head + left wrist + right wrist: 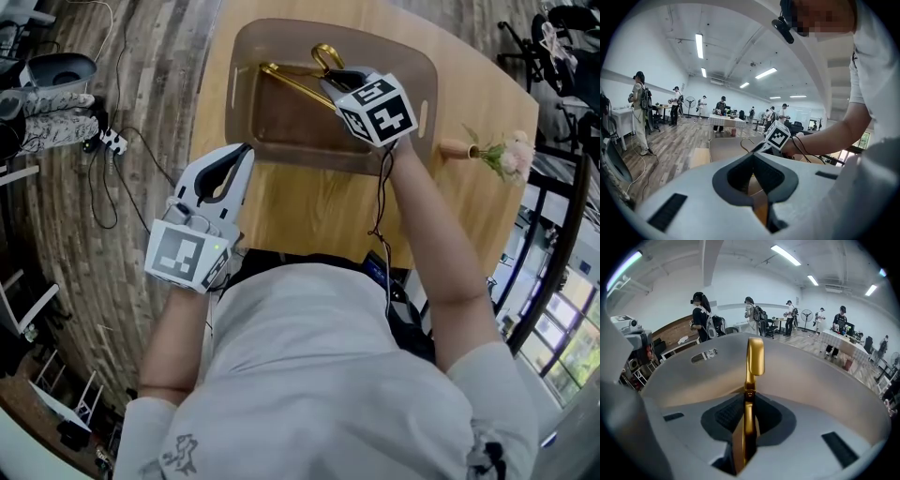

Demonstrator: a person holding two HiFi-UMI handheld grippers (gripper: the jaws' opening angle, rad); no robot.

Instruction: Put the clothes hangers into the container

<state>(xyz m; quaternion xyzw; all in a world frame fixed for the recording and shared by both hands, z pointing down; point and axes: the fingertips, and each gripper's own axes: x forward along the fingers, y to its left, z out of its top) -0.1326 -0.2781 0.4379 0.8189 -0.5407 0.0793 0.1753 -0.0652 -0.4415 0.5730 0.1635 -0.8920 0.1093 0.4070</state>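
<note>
A gold clothes hanger (292, 81) hangs inside the grey-brown container (246, 103) on the wooden table (319, 202), its hook (326, 56) toward the far wall. My right gripper (330, 82) is shut on it over the container's right half. In the right gripper view the hanger (753, 357) stands upright between the dark pads (725, 414), with the container's wall (815, 376) behind. My left gripper (246, 150) hovers off the container's near left corner, jaws together and nothing in them. The left gripper view looks past its jaws to the container (723, 149) and the right gripper's marker cube (778, 136).
A pink flower on a wooden stem (497, 155) lies near the table's right edge. Cables (108, 178) trail over the plank floor to the left. Several people and tables (724, 119) stand farther back in the room.
</note>
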